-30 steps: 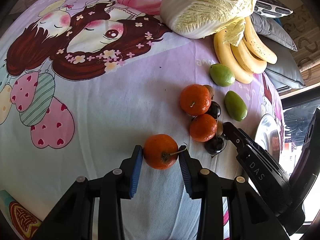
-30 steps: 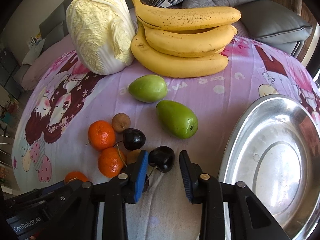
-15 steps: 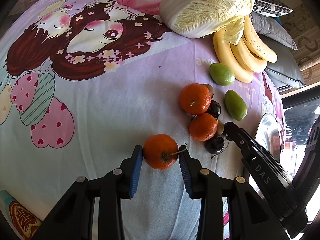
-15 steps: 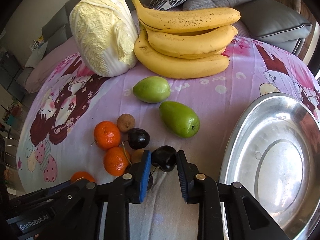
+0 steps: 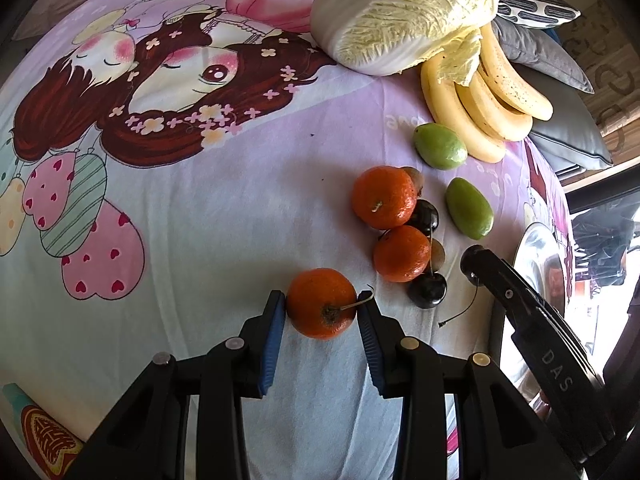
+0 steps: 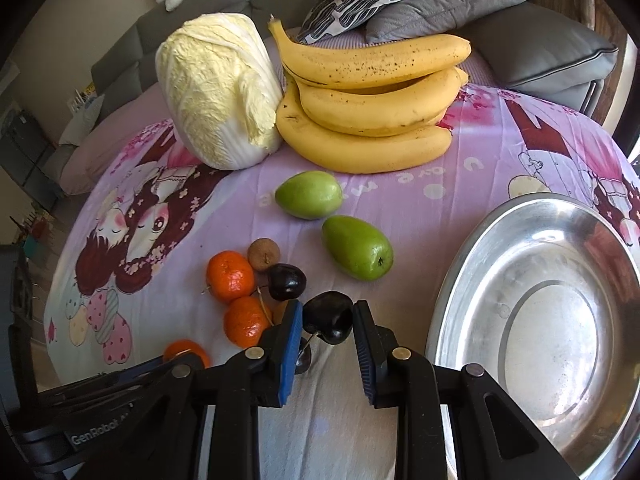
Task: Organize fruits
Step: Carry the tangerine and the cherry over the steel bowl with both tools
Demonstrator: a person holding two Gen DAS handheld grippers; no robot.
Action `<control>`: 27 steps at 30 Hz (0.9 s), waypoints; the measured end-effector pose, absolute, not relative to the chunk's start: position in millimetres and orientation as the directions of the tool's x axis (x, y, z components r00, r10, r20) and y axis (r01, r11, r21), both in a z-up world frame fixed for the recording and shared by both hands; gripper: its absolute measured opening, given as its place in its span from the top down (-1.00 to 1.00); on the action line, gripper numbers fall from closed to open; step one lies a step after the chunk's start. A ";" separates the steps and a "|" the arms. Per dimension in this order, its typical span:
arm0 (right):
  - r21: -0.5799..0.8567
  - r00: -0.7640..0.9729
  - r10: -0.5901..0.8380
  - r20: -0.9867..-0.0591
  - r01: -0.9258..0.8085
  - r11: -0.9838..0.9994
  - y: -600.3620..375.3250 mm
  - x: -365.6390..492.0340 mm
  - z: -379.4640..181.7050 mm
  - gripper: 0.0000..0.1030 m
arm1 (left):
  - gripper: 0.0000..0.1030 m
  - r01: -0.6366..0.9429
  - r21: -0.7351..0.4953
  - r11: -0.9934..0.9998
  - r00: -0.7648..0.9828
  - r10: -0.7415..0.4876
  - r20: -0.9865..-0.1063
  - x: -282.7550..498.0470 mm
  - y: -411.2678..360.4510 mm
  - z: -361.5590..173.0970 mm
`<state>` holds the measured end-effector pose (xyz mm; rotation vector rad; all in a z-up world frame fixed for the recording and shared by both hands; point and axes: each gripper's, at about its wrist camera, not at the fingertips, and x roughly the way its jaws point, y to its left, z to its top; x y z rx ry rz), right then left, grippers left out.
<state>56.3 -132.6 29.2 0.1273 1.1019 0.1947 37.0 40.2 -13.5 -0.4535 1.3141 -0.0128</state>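
My left gripper (image 5: 322, 307) is shut on a small tangerine (image 5: 321, 303) with a stem, on the bedsheet. My right gripper (image 6: 326, 317) is shut on a dark cherry (image 6: 328, 317) and holds it a little above the sheet; its arm shows in the left wrist view (image 5: 532, 320). Two more tangerines (image 6: 230, 276) (image 6: 245, 321), another cherry (image 6: 286, 282), a brown longan (image 6: 263, 254) and two green fruits (image 6: 309, 195) (image 6: 357, 247) lie in a cluster. A steel bowl (image 6: 472, 264) stands empty at the right.
A bunch of bananas (image 6: 372, 104) and a napa cabbage (image 6: 216, 92) lie at the back of the cartoon-print sheet (image 5: 180, 208). Grey and patterned cushions (image 6: 520, 40) are behind them. A further cherry (image 5: 427, 295) lies beside the lower tangerine.
My right gripper closed on the cherry and lifted it slightly, the view rising. My left gripper closed its small gap onto the tangerine and stayed in place.
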 end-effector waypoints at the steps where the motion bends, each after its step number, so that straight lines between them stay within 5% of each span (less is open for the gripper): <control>1: 0.201 0.439 0.222 -0.871 -0.094 0.975 -132.9 55.2 30.3 0.45 | 0.26 -0.243 -0.327 0.913 0.267 -0.261 -0.928 37.9 39.2 -13.0; 27: 0.244 0.541 0.184 -0.821 0.039 0.969 -198.4 50.2 65.6 0.45 | 0.25 -0.019 -0.264 0.964 0.320 -0.244 -0.915 82.0 -59.7 35.0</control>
